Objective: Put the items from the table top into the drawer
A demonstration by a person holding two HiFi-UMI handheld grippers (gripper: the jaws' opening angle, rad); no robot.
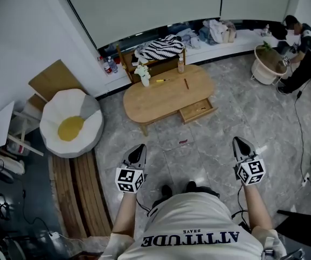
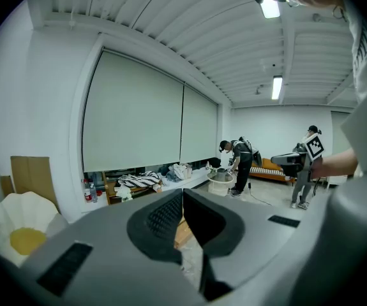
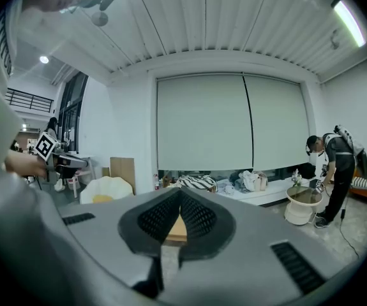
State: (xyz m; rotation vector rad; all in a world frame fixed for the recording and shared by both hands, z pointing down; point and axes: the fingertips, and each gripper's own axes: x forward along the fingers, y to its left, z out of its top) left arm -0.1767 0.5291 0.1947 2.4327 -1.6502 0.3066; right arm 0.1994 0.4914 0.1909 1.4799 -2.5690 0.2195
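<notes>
Found the left gripper (image 1: 138,148) clenched, jaws tip to tip in the left gripper view, with nothing gripped. Found the right gripper (image 1: 237,142) likewise clenched and empty, tips pressed together in the right gripper view. Recorded both held out side by side above the grey tiled floor (image 1: 214,145), well apart from the table (image 1: 155,104), one at either side of the person's feet.

Observed the oval wooden table ahead, with the task's items on its top: a white vase of flowers (image 1: 144,77) near the left end, a yellow pen (image 1: 159,80) just beside it, a brown stick (image 1: 186,83) toward the right, and a small bottle (image 1: 180,65) at the far edge. Noted the drawer (image 1: 190,113) pulled out at the table's near right side, with a small thin item inside, too small to identify. Logged a small dark object (image 1: 183,142) on the floor between table and grippers. Noted an egg-shaped cushion (image 1: 70,122) left of the table, a striped cloth (image 1: 161,47) behind it, and a second person (image 1: 304,50) bent over a round side table (image 1: 268,65) at far right.
</notes>
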